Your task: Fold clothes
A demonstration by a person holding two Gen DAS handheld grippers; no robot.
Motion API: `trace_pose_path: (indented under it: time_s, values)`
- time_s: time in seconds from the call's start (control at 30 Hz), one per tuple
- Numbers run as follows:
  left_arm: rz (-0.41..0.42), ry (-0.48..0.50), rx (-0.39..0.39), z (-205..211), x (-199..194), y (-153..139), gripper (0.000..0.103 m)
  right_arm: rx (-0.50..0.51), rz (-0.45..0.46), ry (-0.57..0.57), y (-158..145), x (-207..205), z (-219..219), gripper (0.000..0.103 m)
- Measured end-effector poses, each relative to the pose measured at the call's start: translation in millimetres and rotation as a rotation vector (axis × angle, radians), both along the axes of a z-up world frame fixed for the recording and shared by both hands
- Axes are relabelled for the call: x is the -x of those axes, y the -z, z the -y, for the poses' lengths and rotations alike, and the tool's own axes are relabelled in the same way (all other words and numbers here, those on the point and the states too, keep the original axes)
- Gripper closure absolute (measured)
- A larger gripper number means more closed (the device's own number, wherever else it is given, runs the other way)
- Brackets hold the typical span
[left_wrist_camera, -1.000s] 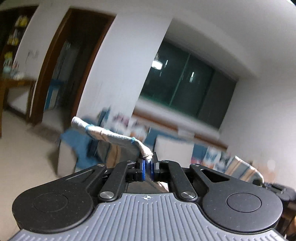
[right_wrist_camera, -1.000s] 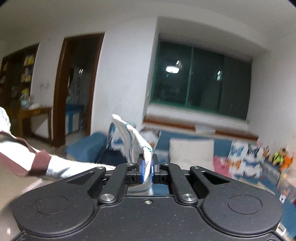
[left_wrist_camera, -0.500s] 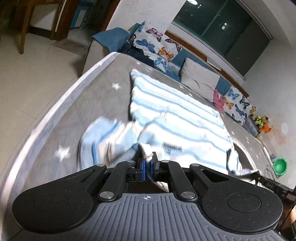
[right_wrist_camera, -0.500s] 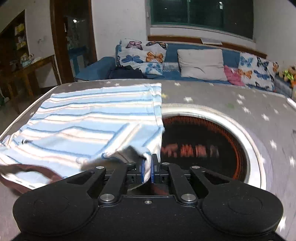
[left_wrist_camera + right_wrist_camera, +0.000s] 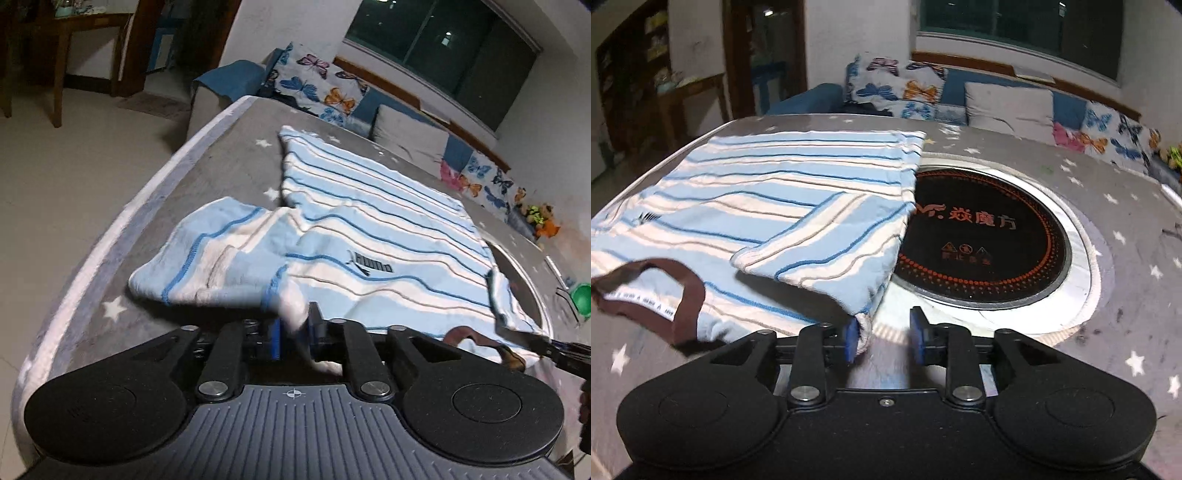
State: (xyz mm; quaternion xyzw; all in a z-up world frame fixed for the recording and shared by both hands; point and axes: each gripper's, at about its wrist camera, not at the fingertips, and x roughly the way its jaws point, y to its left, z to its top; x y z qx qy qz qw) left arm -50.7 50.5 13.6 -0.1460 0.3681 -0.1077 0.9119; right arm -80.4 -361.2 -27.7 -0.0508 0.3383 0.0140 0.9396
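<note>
So, left hand-held gripper (image 5: 293,334) first: jaws easing apart, white shoulder edge of the striped T-shirt (image 5: 369,236) still sitting between the blue pads, cloth blurry right there so can't tell if anything's pressing on it anymore. Right hand-held gripper (image 5: 884,339): jaws clearly spread and widening, corner of the shirt's other shoulder just touching the left pad (image 5: 851,339), right pad bare, nothing pinched.

Moving outward: shirt lying spread across the grey star-print tabletop (image 5: 1126,295), light blue with white, dark blue and tan stripes, small black logo on the chest. Left sleeve (image 5: 207,258) flopped out to the side, toward the edge of the tabletop. Right sleeve (image 5: 827,243) folded in over the body, lying diagonally. Brown collar (image 5: 687,291) with a white label at the near end, a bit rumpled. Right edge of the shirt overlapping the rim of the round black induction cooker (image 5: 990,243) set into the tabletop, red lettering and a dotted ring on it.

Further back: sofa with butterfly-print cushions (image 5: 897,85) and a plain grey pillow (image 5: 1008,107), dark window above.
</note>
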Motion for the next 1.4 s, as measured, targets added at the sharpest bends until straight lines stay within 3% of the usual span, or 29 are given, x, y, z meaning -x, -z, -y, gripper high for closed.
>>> trace_pose_path:
  time_s: [0.23, 0.67, 0.8, 0.93, 1.03, 1.4]
  values:
    - [0.018, -0.023, -0.013, -9.2, 13.6, -5.6, 0.068, 0.055, 0.053, -0.090, -16.6, 10.5, -22.4, 0.070]
    - [0.042, -0.086, -0.001, -23.3, 41.8, -14.7, 0.061, 0.148, -0.017, -0.325, 4.5, -40.7, -82.0, 0.071]
    - [0.036, -0.097, -0.007, -24.8, 43.2, -13.5, 0.060, 0.153, -0.021, -0.330, 11.7, -47.8, -84.6, 0.085]
    - [0.029, -0.109, -0.005, -27.2, 42.8, -13.0, 0.060, 0.130, 0.015, -0.286, 6.3, -43.9, -75.5, 0.098]
    - [0.028, -0.114, 0.001, -28.4, 41.7, -13.2, 0.059, 0.122, 0.054, -0.243, -0.3, -37.9, -64.8, 0.098]
    - [0.041, -0.076, 0.006, -14.0, 39.2, -14.9, 0.056, 0.015, 0.162, 0.084, -19.8, -7.3, 24.4, 0.098]
